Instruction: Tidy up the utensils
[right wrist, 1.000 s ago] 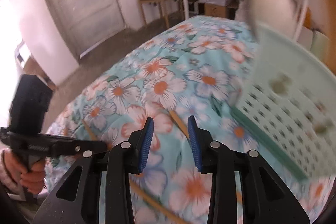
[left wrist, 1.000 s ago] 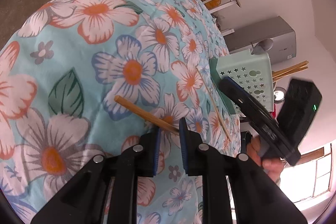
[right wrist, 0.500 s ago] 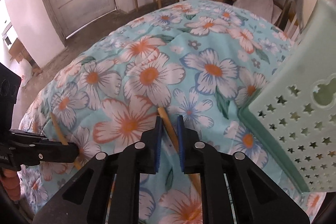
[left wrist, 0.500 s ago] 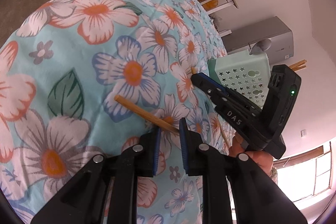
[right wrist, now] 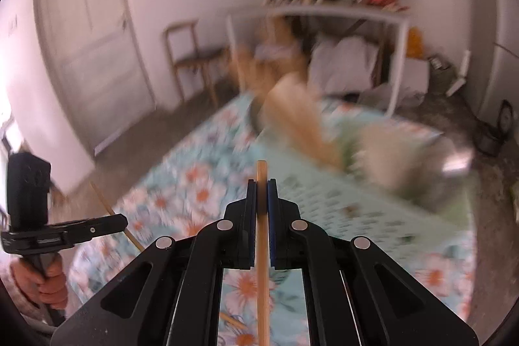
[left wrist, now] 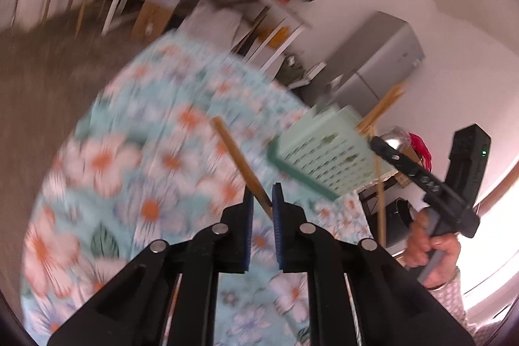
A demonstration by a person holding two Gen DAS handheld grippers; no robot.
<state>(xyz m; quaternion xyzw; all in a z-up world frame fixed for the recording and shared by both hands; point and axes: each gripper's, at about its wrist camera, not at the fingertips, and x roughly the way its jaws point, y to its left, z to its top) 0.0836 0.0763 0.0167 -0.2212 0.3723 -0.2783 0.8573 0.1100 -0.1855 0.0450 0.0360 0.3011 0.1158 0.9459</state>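
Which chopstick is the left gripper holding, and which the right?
The left gripper pinches the chopstick that slants up to the left. The right gripper holds the one running straight between its pads, tip poking just past them.

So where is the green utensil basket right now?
The green utensil basket stands on the floral cloth at the table's far right in the left wrist view; in the right wrist view it lies blurred, right of centre.

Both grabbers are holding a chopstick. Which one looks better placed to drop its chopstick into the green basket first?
Probably the right gripper. Its chopstick points at the green basket just ahead. The left gripper, jaws closing on its chopstick, sits farther away.
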